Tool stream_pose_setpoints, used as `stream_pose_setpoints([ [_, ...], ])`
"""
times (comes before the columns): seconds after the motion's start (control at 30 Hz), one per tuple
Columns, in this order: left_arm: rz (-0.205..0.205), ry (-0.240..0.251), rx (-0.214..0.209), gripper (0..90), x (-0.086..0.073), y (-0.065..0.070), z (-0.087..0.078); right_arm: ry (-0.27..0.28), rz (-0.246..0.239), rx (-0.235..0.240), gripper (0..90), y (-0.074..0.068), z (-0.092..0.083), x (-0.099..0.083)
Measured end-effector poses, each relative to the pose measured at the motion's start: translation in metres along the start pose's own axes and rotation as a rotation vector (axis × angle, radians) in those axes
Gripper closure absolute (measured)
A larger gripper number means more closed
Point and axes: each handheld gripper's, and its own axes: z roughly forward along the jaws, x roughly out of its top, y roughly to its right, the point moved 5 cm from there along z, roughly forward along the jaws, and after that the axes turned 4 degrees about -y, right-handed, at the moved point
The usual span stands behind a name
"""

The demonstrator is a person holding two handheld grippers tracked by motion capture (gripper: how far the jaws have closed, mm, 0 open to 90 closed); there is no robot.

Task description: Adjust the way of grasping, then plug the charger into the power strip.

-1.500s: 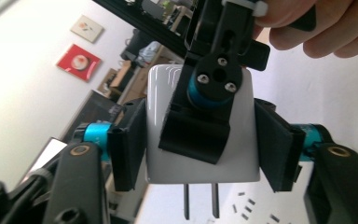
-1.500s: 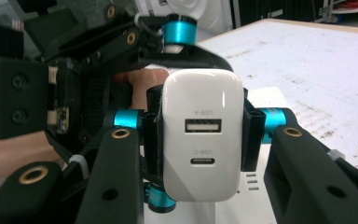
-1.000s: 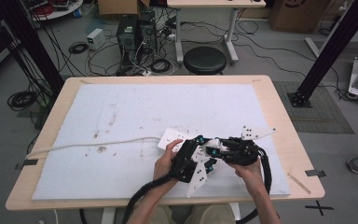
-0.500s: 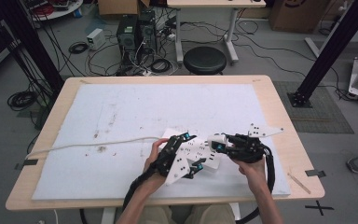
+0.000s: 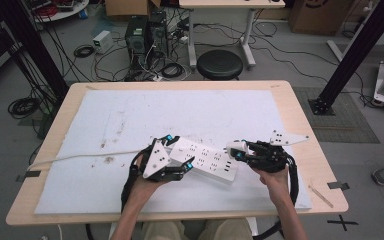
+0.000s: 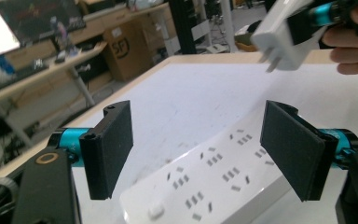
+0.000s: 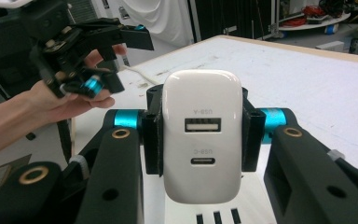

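Observation:
A white power strip (image 5: 207,160) lies flat on the white mat, its cord (image 5: 80,157) trailing off to the left. My left gripper (image 5: 180,151) hovers over the strip's left end, open, and in the left gripper view (image 6: 198,144) the strip (image 6: 214,182) lies below the gap between the jaws. My right gripper (image 5: 241,151) is at the strip's right end, shut on a white USB charger (image 5: 234,147). In the right gripper view (image 7: 200,116) the charger (image 7: 202,158) faces the camera, USB ports showing, squeezed at its sides. The left gripper view shows the charger's prongs (image 6: 272,63) pointing down.
The white mat (image 5: 180,110) covers most of the wooden table (image 5: 300,110). A thin wooden stick (image 5: 322,195) lies near the right front edge. Behind the table are a black stool (image 5: 220,64), computer cases and floor cables.
My left hand has moved left, away from the right gripper, uncovering the middle of the power strip. The right gripper with the charger has stayed put.

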Motion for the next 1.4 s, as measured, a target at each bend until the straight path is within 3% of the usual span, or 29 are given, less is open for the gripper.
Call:
stream_pose_setpoints([
  [0.1, -0.06, -0.031, 0.011, 25.1, -0.006, -0.013, -0.009, -0.005, -0.002, -0.005, 62.7, 0.0, 0.0, 0.0],
  [0.13, -0.06, -0.031, 0.011, 25.1, -0.006, -0.013, -0.009, -0.005, -0.002, -0.005, 62.7, 0.0, 0.0, 0.0],
  [0.47, -0.2, -0.037, 0.163, 25.1, -0.031, -0.058, -0.048, -0.035, -0.009, -0.024, 62.7, 0.001, -0.001, 0.0],
  [0.7, -0.247, -0.073, 0.215, 25.2, -0.043, -0.073, -0.069, -0.048, -0.015, -0.023, 62.7, 0.002, -0.001, 0.0],
  [0.8, -0.251, -0.079, 0.224, 25.1, -0.045, -0.075, -0.072, -0.093, -0.029, -0.032, 62.8, 0.002, 0.002, 0.001],
  [0.87, -0.27, -0.083, 0.24, 25.1, -0.052, -0.079, -0.078, -0.093, -0.029, -0.032, 62.8, 0.002, 0.002, 0.001],
  [0.93, -0.281, -0.085, 0.253, 24.5, -0.057, -0.083, -0.081, -0.156, -0.045, -0.041, 62.7, 0.003, 0.008, 0.004],
  [1.03, -0.274, -0.09, 0.261, 22.5, -0.064, -0.087, -0.085, -0.199, -0.048, -0.047, 62.7, 0.006, 0.013, 0.006],
  [1.4, -0.303, -0.057, 0.313, 22.2, -0.079, -0.103, -0.101, -0.26, -0.052, -0.058, 62.8, 0.011, 0.018, 0.016],
])
